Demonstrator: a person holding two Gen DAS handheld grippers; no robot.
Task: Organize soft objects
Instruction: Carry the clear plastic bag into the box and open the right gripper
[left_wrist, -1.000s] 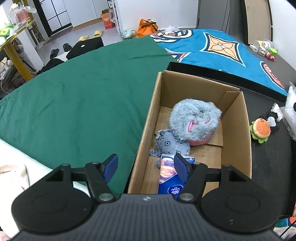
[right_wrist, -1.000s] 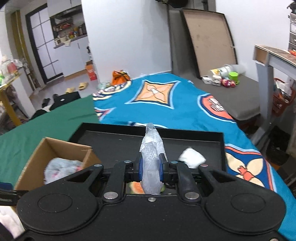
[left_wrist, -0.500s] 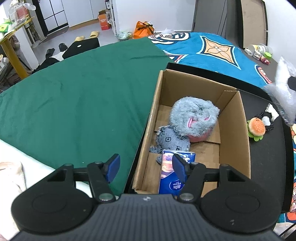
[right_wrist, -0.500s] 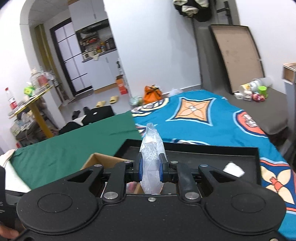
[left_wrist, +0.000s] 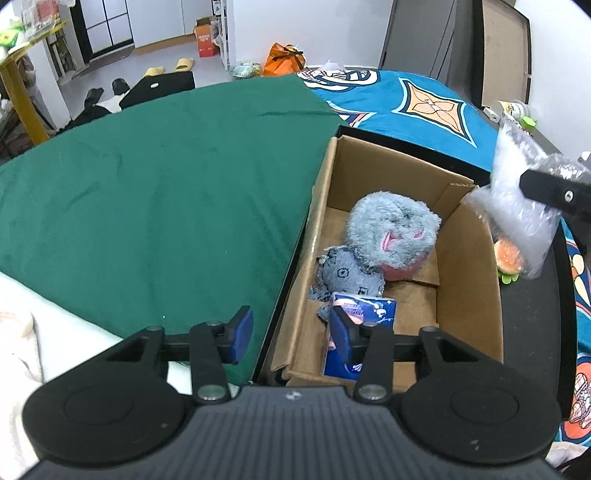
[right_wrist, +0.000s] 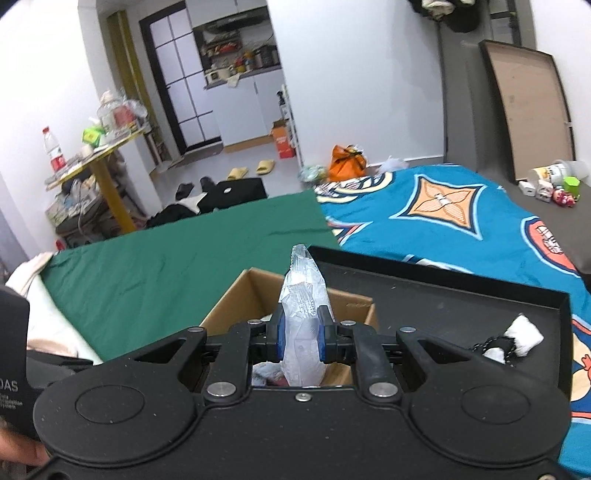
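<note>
Both tools are seen from their own wrist cameras. On the right tool (right_wrist: 300, 341), the blue pads are clamped onto a clear plastic bag (right_wrist: 302, 317) of white stuffing, which is held upright between the fingers above the far end of an open cardboard box (right_wrist: 236, 299). From the left wrist view, the same bag (left_wrist: 524, 192) is seen hanging in the air beside the box's right wall, with one black finger of the right tool crossing it. The jaws of the left tool (left_wrist: 291, 330) are closing with nothing gripped between them; they are held above the near left corner of the box (left_wrist: 469, 280). Inside the box, a fluffy grey plush toy (left_wrist: 391, 232) with pink patches is lying toward the far end, a grey patterned fabric toy (left_wrist: 343, 275) is touching it on the near side, and a blue tissue packet (left_wrist: 364, 314) is lying nearest the left tool. The box is set in a shallow black tray (right_wrist: 461, 295) on a bed. A small burger-shaped toy (left_wrist: 508, 256) is lying on the tray just outside the box's right wall, partly hidden by the bag. A green cloth (left_wrist: 166, 184) is spread over the bed to the left, and a blue patterned blanket (left_wrist: 417, 99) beyond.
</note>
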